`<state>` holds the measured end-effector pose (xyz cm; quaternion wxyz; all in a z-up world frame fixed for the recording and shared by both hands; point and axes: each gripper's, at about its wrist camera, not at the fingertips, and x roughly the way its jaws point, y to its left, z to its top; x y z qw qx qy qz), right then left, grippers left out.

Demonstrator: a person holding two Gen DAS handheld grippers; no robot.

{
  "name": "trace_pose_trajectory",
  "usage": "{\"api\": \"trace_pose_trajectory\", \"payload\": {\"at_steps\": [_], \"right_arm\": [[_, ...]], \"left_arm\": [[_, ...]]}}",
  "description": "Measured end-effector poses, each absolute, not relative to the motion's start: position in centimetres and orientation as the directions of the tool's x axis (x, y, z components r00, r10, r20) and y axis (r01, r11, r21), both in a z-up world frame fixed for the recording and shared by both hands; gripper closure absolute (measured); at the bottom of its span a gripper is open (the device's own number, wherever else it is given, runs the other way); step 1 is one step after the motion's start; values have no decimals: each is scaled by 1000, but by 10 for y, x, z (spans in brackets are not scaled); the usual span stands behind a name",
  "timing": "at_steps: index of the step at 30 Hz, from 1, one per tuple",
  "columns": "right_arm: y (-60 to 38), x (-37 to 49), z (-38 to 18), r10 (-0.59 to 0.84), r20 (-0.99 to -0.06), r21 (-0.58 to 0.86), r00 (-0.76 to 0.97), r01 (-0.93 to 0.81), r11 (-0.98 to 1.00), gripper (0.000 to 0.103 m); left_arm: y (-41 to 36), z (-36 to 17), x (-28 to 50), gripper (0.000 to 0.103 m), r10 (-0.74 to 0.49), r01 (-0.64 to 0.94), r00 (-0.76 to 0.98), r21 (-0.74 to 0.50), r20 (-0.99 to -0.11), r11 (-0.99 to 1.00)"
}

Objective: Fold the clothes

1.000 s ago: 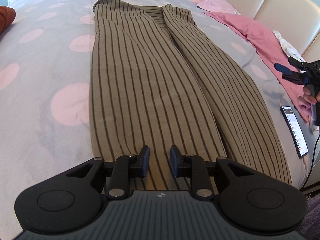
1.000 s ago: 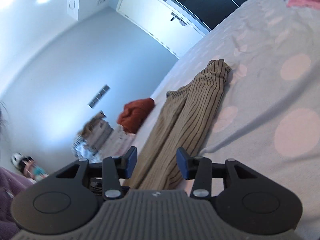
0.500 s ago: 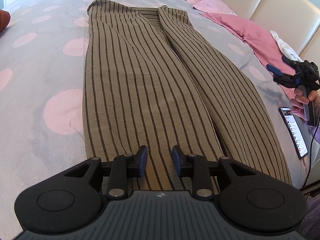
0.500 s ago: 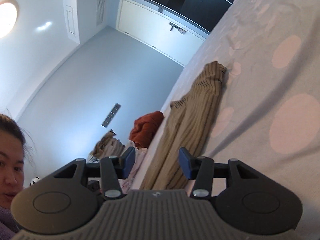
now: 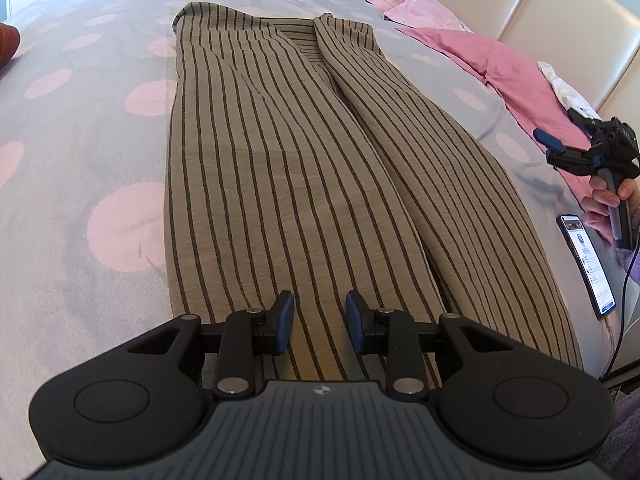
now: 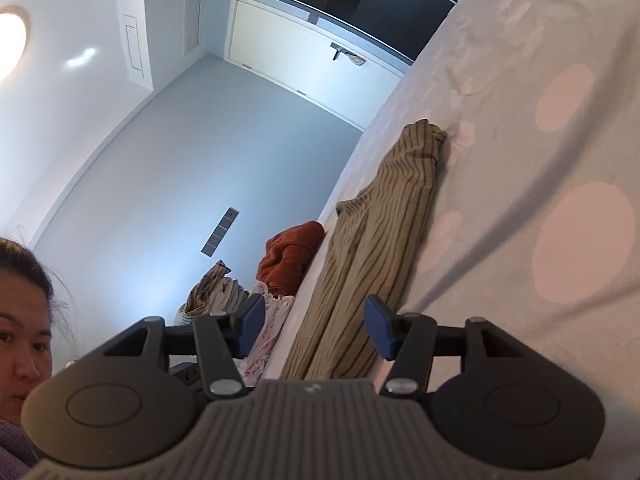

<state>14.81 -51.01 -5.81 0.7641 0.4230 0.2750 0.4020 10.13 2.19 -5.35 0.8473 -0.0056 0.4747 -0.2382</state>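
Tan trousers with dark stripes [image 5: 288, 168] lie flat along the bed, legs side by side, running away from me. My left gripper [image 5: 319, 322] is open and empty, just above the near end of the left leg. My right gripper [image 6: 315, 328] is open and empty, held in the air at the bed's right side, rolled on its side. It looks across the trousers [image 6: 384, 240]. The right gripper also shows in the left wrist view [image 5: 560, 148], off the trousers to the right.
The bed has a grey cover with pink dots [image 5: 80, 160]. Pink bedding [image 5: 500, 64] and a white cloth [image 5: 568, 92] lie by the headboard at right. A phone [image 5: 588, 264] lies at the bed's right edge. A rust-red garment [image 6: 292, 256] and a clothes pile [image 6: 224, 292] lie beyond the trousers.
My left gripper has moved slightly forward and left over the trousers. My right gripper has tilted further upward and opened a little wider.
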Motion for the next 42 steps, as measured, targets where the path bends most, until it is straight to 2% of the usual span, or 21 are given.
{"api": "trace_pose_trajectory", "payload": {"at_steps": [7,19,22,25,28,33,42], "right_arm": [[-511,150,-61,846,-99,870,525,-367,330,43],[-508,160,-65,832,-68,875,550,-368,315,42],[-505,160,-74,838,-90,889,538,-336,312,42],[-501,145,-69,860,-101,896,500,-331,297,42],[-498,128,-50,874,-64,879,482,-387,278,39],[-501,133,-37,858,-56,860,511,-412,301,39],[-512,137,-55,831,-71,877,552,-362,316,37]], "left_arm": [[23,-53,101,76,-410,398,437,-237,-800,886],[20,-53,102,74,-405,404,438,-226,-803,886],[20,-52,102,74,-406,405,439,-227,-802,886],[20,-51,102,74,-412,405,441,-232,-798,884],[20,-51,102,73,-415,410,441,-233,-795,882],[17,-48,100,73,-421,417,442,-234,-792,878],[16,-49,102,72,-407,413,447,-220,-797,884]]}}
